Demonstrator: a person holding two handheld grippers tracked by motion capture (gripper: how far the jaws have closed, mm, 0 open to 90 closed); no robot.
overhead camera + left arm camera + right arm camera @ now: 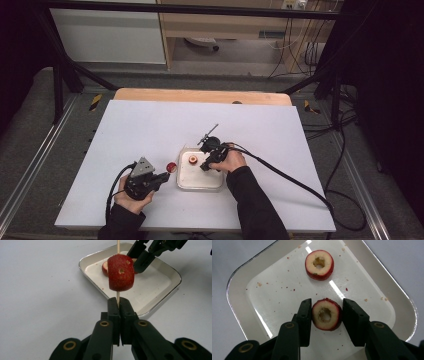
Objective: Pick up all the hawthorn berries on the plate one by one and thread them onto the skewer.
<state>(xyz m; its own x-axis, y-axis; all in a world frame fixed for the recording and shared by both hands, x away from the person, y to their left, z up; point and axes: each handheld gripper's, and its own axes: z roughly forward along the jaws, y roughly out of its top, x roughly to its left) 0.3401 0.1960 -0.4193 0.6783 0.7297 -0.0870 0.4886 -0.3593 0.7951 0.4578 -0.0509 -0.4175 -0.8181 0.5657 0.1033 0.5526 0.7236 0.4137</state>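
Note:
My left gripper (118, 301) is shut on a thin wooden skewer (118, 294) that stands upright, with a red fruit chunk (121, 272) threaded on it. In the high view that gripper (165, 175) holds the chunk (171, 167) just left of the white tray (186, 184). My right gripper (327, 302) is down in the tray (239, 290), jaws closed against both sides of a cored red fruit ring (326, 314) lying flat. A second ring (319, 265) lies farther in. The right gripper (204, 167) reaches in from the tray's right side.
The white table top (150, 130) has bare room all round the tray. Its wooden back edge (200, 95) lies beyond. A thick black cable (290, 177) trails right from the right gripper. Black frame legs (60, 85) stand at the far corners.

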